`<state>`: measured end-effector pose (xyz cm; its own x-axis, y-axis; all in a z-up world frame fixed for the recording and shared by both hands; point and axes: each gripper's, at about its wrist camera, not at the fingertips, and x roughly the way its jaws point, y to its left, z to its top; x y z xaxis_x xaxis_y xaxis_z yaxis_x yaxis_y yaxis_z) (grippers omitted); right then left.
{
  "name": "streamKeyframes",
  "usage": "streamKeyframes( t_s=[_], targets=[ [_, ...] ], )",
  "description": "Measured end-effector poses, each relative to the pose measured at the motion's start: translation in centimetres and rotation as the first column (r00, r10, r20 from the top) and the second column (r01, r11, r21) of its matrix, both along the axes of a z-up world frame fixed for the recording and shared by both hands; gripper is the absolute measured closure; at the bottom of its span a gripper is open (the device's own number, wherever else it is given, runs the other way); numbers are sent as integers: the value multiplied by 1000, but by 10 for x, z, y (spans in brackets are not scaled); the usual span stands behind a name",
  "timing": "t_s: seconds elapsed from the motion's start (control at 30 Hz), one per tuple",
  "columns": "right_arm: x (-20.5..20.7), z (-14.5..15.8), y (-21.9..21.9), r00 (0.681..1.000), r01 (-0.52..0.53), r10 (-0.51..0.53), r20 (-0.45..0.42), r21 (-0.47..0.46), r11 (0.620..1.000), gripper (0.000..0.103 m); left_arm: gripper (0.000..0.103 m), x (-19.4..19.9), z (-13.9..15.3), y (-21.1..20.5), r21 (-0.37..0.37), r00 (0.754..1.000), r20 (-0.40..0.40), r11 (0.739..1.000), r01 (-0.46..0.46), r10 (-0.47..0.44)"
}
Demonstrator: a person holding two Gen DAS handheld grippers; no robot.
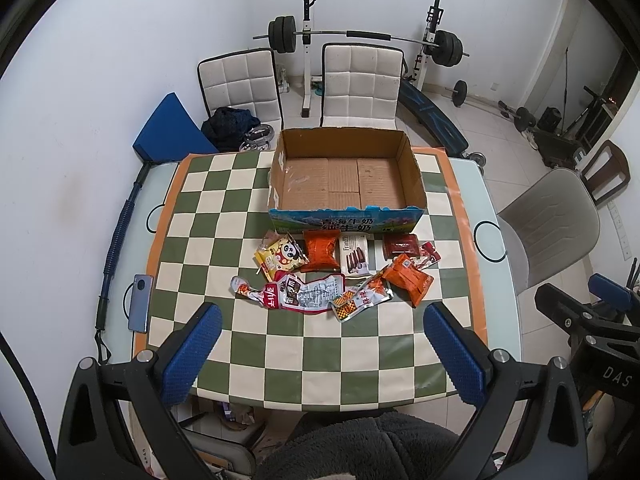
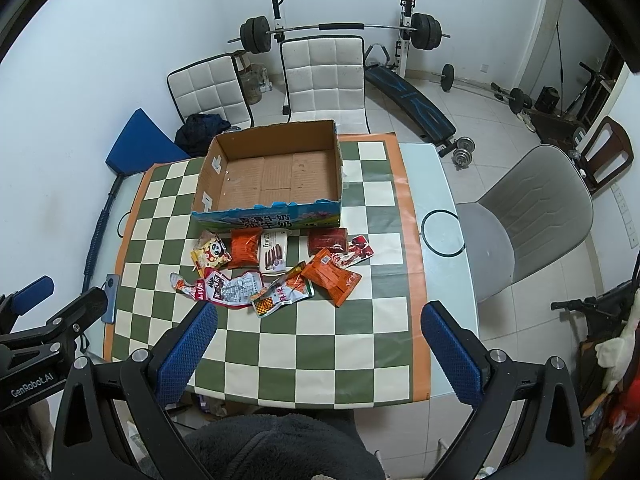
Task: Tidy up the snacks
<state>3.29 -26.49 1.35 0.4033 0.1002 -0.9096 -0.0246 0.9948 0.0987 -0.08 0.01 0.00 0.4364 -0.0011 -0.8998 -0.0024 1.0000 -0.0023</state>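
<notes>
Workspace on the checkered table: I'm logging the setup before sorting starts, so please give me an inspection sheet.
Surface: checkered mat on a pale table.
Job's things: cardboard box open with nothing inside; snack packets loose in front of it, some overlapping.
Clutter: phone at the table's left edge.
Grippers: left gripper and right gripper both open, holding nothing, above the near edge.
Cables: thin black cable by the phone.
Surroundings: two padded chairs, grey chair, barbell rack, dumbbells on the floor.
</notes>
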Motion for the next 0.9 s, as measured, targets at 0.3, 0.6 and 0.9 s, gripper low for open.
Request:
streamKeyframes(
  t_s=[0.3, 0.6, 0.9],
  targets=[
    [0, 0, 1, 1000, 0, 0, 2, 0, 1000, 0, 0, 0, 0, -1, -2, 1000, 3, 1000, -3, 3],
    [0, 0, 2, 1000, 1, -1, 3, 0, 1000, 0, 0, 0, 0, 0, -2, 1000, 4, 1000, 0, 0],
    [-1, 1, 2, 1000, 0, 0, 3, 1, 1000, 0, 0, 0, 0, 0, -2, 1000, 6, 1000, -1, 1]
  ],
)
